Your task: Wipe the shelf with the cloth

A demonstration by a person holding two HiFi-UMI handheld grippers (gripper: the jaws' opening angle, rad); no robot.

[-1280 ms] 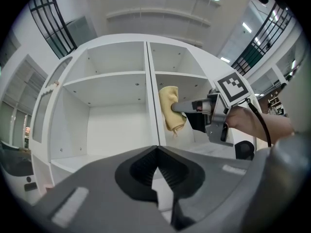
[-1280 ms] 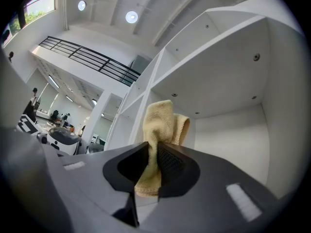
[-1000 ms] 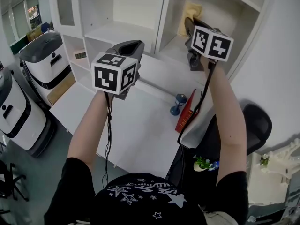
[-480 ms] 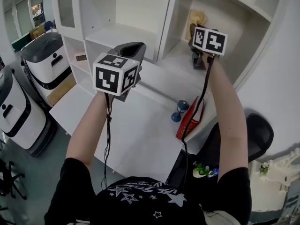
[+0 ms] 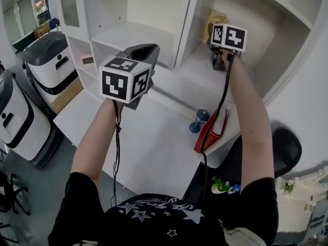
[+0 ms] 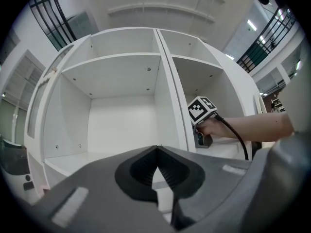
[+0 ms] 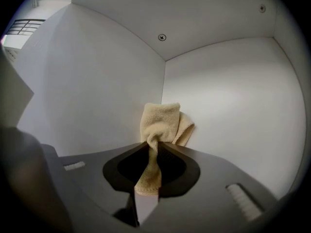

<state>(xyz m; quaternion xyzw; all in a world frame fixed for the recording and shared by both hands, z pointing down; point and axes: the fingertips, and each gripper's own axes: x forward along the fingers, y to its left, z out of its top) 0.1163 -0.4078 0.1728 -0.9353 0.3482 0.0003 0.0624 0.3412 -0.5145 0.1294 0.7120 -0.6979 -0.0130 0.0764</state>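
One cloth (image 7: 163, 120) between right tongs (image 7: 154, 147), inside shelf (image 7: 97, 81); left tongs (image 6: 156, 148) together.

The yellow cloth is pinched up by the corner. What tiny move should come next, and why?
Probably lower the right gripper until the cloth presses flat on the shelf board, then start sliding it. The jaws are shut on the cloth, so it is ready, but it pokes toward the back corner above the board, and I cannot tell whether it touches a wall.

Pale yellow cloth (image 7: 163, 120), white shelf (image 7: 97, 81), dark grey right tool (image 7: 154, 145)
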